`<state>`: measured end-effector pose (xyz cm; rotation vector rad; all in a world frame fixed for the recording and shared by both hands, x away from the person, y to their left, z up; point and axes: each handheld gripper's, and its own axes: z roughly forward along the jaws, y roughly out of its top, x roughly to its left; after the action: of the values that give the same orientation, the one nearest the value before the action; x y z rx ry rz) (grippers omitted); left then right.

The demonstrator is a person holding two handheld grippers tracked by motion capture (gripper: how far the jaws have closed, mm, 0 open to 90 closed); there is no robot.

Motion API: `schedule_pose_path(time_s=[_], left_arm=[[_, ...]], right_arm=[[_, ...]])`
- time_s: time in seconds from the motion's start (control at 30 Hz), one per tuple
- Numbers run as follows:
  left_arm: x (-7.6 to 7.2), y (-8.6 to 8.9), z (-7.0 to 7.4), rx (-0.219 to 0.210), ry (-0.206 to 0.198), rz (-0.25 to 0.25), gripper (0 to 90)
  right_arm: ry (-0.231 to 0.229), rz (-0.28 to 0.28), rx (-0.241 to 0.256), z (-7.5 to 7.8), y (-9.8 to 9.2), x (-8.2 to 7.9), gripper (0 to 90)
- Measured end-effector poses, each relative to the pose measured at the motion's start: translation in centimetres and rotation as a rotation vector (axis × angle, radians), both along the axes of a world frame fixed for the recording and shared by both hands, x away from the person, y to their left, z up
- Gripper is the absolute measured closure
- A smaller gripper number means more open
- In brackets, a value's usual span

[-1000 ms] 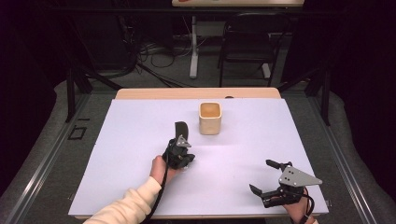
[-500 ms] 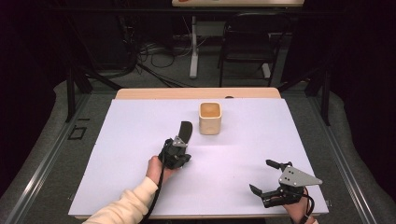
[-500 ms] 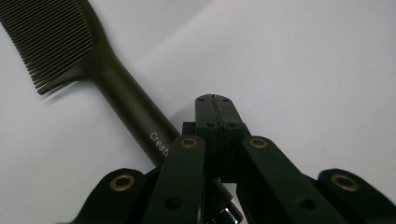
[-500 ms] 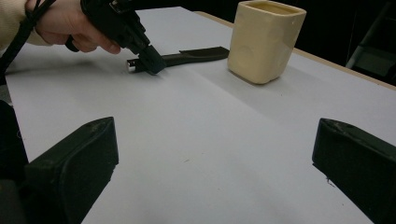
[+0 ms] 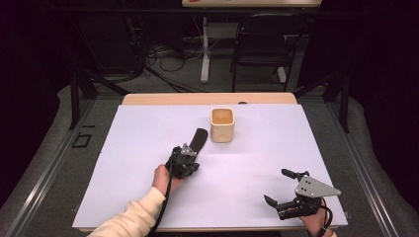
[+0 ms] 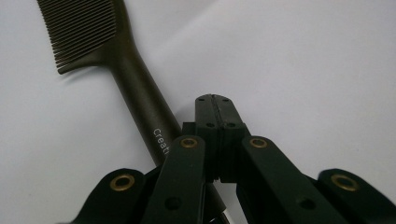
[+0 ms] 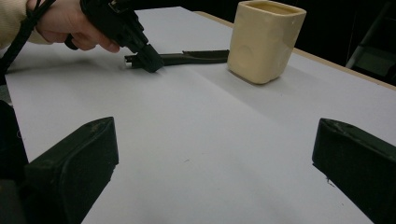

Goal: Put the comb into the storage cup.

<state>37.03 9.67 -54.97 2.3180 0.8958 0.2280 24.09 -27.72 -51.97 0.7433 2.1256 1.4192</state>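
A dark comb (image 5: 198, 138) lies flat on the white sheet, its teeth end toward a cream square cup (image 5: 222, 124). In the left gripper view the comb (image 6: 135, 84) runs just left of my left gripper (image 6: 215, 100), whose jaws are pressed together with nothing between them. The left gripper (image 5: 190, 151) rests tip-down beside the comb's handle. In the right gripper view it (image 7: 150, 64) touches the sheet in front of the comb (image 7: 196, 57), with the cup (image 7: 266, 39) to the right. My right gripper (image 5: 275, 186) stands open near the front right corner, its jaws (image 7: 215, 126) wide apart over bare sheet.
The white sheet (image 5: 148, 148) covers the table, with a wooden strip (image 5: 197, 98) showing at the far edge. A black chair (image 5: 262, 39) and cables stand on the floor beyond the table. Bare sheet lies between the two grippers.
My left gripper has shifted slightly left and toward the person beside the comb's handle. The comb, the cup and my right gripper have stayed put.
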Motion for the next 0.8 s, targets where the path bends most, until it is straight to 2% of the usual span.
schedule_pose_path(time_s=[0.37, 0.6, 0.73, 0.77, 0.8], left_arm=[[0.05, 0.11, 0.09, 0.013, 0.001, -0.002, 90.0], [0.11, 0.36, 0.12, 0.022, -0.005, 0.014, 90.0], [0.05, 0.46, 0.18, 0.007, -0.004, 0.022, 89.9], [-0.04, 0.44, 0.33, 0.000, -0.009, 0.021, 87.0], [-0.16, 0.41, 0.63, -0.011, -0.007, 0.015, 70.7]], right_arm=[[0.003, -0.001, 0.002, -0.01, 0.00, -0.01, 0.0], [0.002, 0.000, 0.001, -0.01, 0.01, -0.01, 0.0], [0.004, 0.000, 0.002, -0.02, 0.01, -0.01, 0.0], [0.003, 0.000, 0.002, -0.01, 0.01, -0.01, 0.0], [0.004, -0.003, 0.003, -0.02, 0.02, -0.01, 0.0]])
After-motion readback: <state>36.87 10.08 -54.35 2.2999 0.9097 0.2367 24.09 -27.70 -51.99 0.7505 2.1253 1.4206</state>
